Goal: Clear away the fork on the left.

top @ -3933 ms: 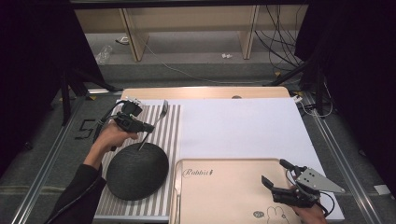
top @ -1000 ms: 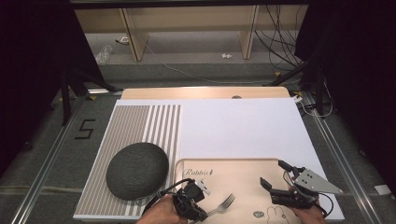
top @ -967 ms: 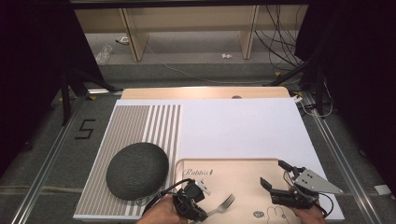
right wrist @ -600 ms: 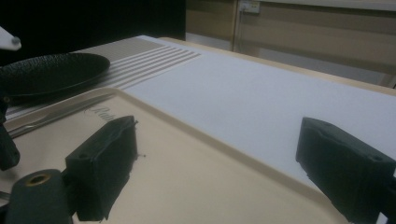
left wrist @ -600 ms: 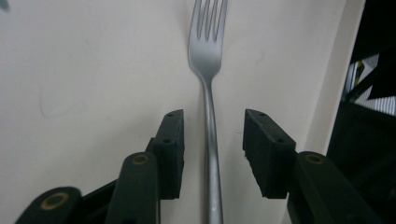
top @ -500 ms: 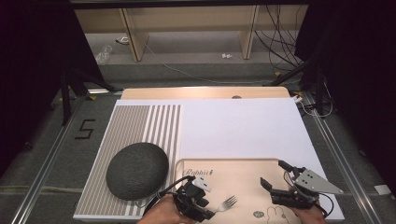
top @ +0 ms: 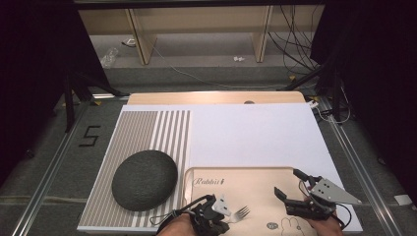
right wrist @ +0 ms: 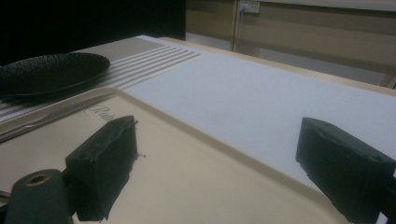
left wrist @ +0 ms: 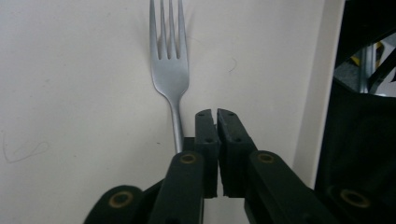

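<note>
A: Where are the edges, and how much free room is there?

B: The beige tray [top: 255, 173] lies at the near right of the table, its left rim just beside the dark round plate [top: 144, 180] on the striped mat [top: 147, 129]. Beyond the tray the white mat [top: 255, 132] lies bare up to the table's far edge. The near edge of the table runs right under both hands.

A: And the fork?

B: The fork [top: 240, 214] lies flat on the tray near its front left corner, tines pointing toward the tray's middle. In the left gripper view it [left wrist: 169, 70] lies straight ahead, its handle running down beside the jaws on their left.

A: What is the left gripper doing?

B: The left gripper [top: 216, 216] has just been closing; its jaws are pressed together with nothing between them. The fork's handle passes beside them, not between the pads.

A: And the right one?

B: The right gripper [top: 290, 191] hovers over the tray's right part, jaws spread wide and empty. Its own view shows the two pads [right wrist: 105, 163] well apart above the tray's floor, with the plate off to the left.
</note>
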`<control>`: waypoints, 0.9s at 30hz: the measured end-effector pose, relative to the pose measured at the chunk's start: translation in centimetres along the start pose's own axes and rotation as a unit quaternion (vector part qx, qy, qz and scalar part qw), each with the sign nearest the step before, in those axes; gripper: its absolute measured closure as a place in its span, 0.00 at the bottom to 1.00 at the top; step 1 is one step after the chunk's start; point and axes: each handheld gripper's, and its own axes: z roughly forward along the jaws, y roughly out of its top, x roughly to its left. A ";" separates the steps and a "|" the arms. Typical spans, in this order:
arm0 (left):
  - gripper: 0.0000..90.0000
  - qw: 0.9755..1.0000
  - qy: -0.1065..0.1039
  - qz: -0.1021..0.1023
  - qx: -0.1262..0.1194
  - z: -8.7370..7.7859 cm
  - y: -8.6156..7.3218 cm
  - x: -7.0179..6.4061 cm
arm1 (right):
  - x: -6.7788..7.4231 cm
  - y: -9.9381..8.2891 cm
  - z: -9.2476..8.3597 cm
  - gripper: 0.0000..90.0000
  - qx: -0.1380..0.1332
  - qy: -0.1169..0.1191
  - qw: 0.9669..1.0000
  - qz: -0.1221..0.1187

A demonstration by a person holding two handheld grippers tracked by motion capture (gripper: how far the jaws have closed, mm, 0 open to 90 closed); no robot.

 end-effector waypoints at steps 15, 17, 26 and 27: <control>0.99 1.000 0.007 0.002 0.014 1.3 -0.2 -0.2 | 0.0 0.0 0.0 0.15 -0.002 -0.001 1.000 -0.001; 0.99 1.000 0.007 0.000 0.014 1.3 -0.2 -0.1 | 0.0 0.0 0.0 0.15 -0.001 0.000 1.000 -0.002; 0.99 1.000 0.019 -0.007 0.013 0.9 -0.3 0.7 | 0.0 0.0 -0.1 0.15 -0.001 0.000 1.000 -0.003; 0.99 1.000 0.023 -0.006 0.013 0.9 -0.4 0.8 | 0.0 0.0 -0.1 0.15 -0.003 -0.001 1.000 -0.002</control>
